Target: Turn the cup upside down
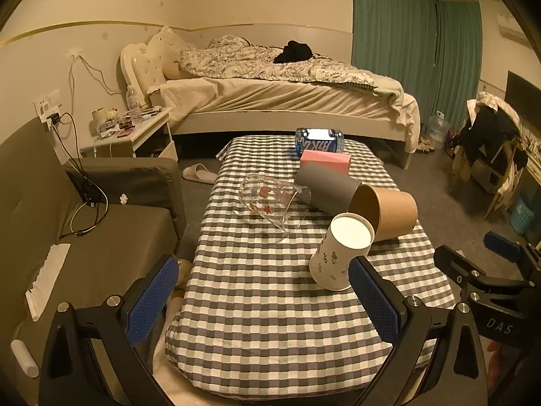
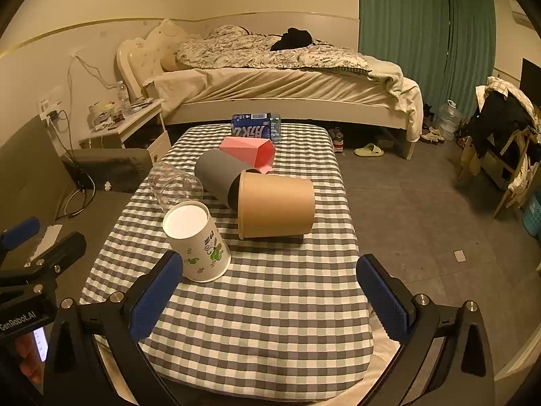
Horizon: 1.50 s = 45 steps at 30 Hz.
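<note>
Item: white paper cup (image 1: 341,253) (image 2: 197,242) with green leaf print, standing mouth-down and tilted on the checked table (image 1: 270,321) (image 2: 270,321), base uppermost. It sits near the middle of the table, between the two tools.

Left tool (image 1: 267,304): spread wide, nothing between the pads; its right pad (image 1: 372,304) is just beside the cup's rim, contact cannot be told.

Right tool (image 2: 270,304): spread wide, holding nothing; its left pad (image 2: 159,297) is just beside the cup's lower edge.

Surroundings on the table:
- Brown paper tub (image 1: 385,211) (image 2: 275,204), on its side, just behind the cup.
- Grey cup (image 1: 326,187) (image 2: 219,176), on its side, mouth against the brown tub.
- Clear glass cup (image 1: 274,199) (image 2: 175,186), on its side; outline faint and hard to follow, partly hidden behind the white cup in the right wrist view.
- Pink faceted cup (image 1: 326,160) (image 2: 250,152), on its side behind the grey one.
- Blue-labelled bottle pack (image 1: 319,140) (image 2: 257,127) at the far edge.

Beyond the table: bed (image 1: 287,94) (image 2: 287,84), nightstand (image 1: 135,132) with clutter too small to identify, green curtains (image 1: 416,44).
</note>
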### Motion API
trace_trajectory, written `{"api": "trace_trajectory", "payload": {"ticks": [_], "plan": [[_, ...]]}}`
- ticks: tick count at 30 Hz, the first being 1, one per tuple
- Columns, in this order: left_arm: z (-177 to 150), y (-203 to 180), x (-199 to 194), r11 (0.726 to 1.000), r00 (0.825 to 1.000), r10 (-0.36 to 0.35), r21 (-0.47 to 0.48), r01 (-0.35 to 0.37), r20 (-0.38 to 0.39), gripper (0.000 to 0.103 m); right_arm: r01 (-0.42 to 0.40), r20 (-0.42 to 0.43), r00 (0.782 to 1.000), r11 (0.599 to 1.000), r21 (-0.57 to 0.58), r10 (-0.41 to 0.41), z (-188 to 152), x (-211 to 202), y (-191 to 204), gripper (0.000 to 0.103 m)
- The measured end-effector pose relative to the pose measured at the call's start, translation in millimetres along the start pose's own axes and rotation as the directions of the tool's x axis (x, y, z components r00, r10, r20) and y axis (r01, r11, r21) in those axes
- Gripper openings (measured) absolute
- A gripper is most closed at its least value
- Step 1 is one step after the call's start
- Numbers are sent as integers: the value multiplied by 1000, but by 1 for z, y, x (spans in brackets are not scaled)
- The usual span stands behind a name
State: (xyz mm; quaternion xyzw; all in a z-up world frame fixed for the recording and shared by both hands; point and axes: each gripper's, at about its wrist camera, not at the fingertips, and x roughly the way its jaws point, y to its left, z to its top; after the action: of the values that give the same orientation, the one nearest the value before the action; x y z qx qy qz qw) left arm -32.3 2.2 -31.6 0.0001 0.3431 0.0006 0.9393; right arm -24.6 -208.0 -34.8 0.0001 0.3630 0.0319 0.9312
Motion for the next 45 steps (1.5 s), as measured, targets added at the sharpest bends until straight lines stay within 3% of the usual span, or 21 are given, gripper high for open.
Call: {"api": "trace_trajectory", "payload": {"ticks": [45], "plan": [[-7, -3, 6, 1000, 1000, 2, 12, -2, -8, 103, 11, -3, 1000, 1000, -13, -11, -4, -1, -1, 103]]}}
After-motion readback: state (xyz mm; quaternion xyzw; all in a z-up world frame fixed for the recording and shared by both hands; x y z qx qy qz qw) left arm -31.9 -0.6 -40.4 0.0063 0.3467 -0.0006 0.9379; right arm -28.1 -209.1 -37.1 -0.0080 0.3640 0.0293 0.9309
